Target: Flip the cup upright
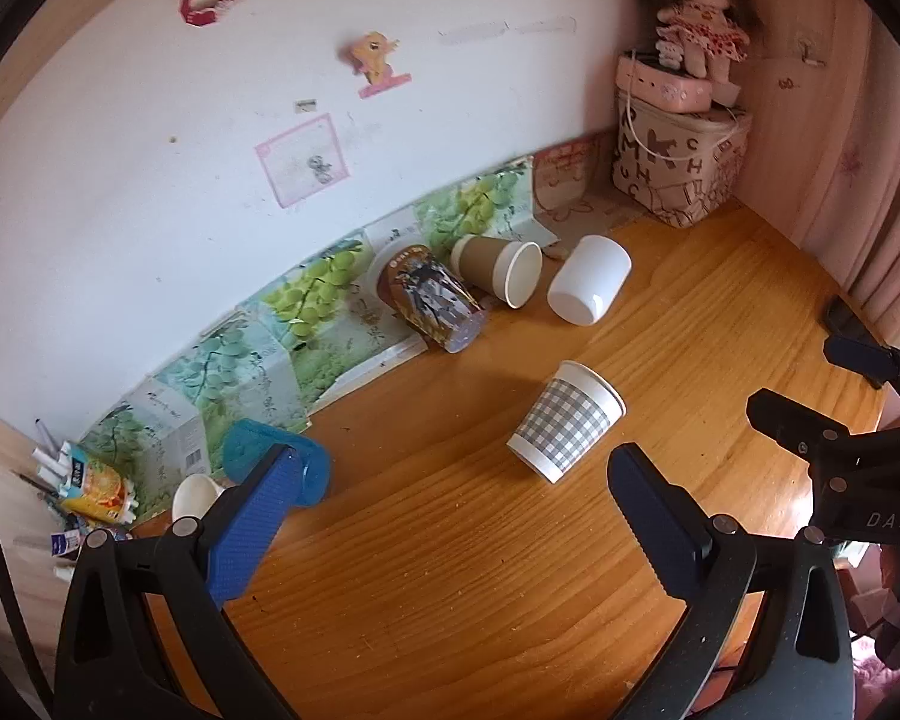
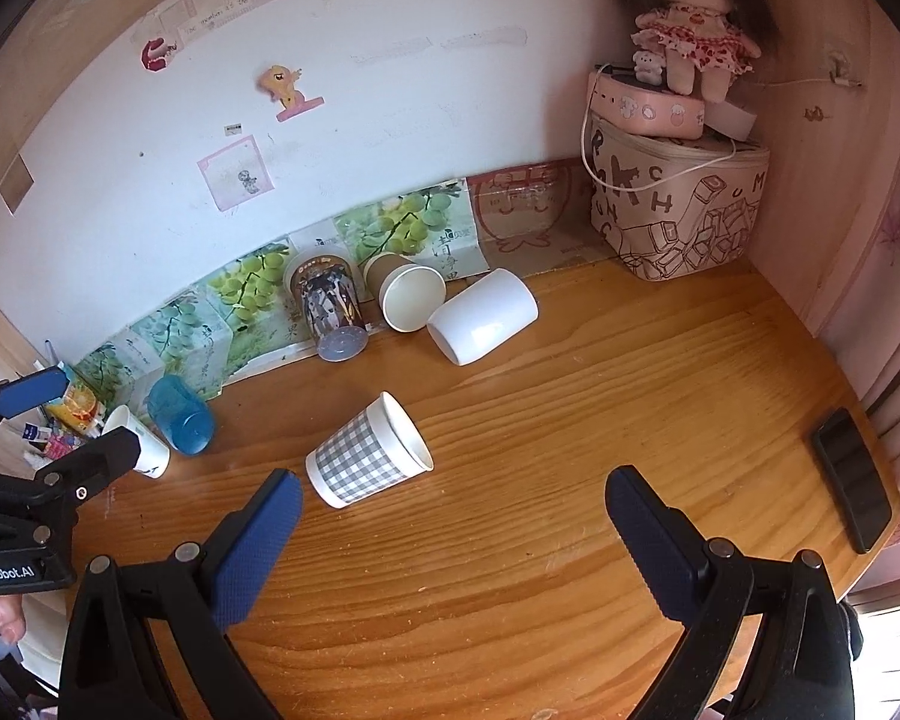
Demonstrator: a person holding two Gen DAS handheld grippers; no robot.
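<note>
The checked cup (image 2: 366, 461) lies on its side near the middle of the wooden desk (image 2: 570, 420), a tapered paper cup with a grey-and-white gingham band, plain white rim and white base; in the right wrist view its open mouth faces up and to the right, its base toward the near left. It touches nothing but the desk, with bare wood all around it. The left gripper (image 1: 450, 504) hovers near the cup with its jaws spread wide and nothing between them; the right gripper (image 2: 453, 510) is likewise wide open and empty, the cup lying just ahead of its left finger. Toward the back wall, well apart from the checked cup, lie a white cup (image 2: 483, 318), a brown paper cup (image 2: 403, 294) with a white inside, and a clear printed cup (image 2: 329, 311), all on their sides in a close row. At the left edge a blue plastic cup (image 2: 180, 415) lies beside a small white cup (image 2: 138, 444). A black phone (image 2: 851, 479) rests flat near the desk's curved right edge. In the back right corner a fabric box (image 2: 678, 210) printed with letters carries a pink case and a cloth doll (image 2: 693, 30). The desk is glossy, with a strong grain.
</note>
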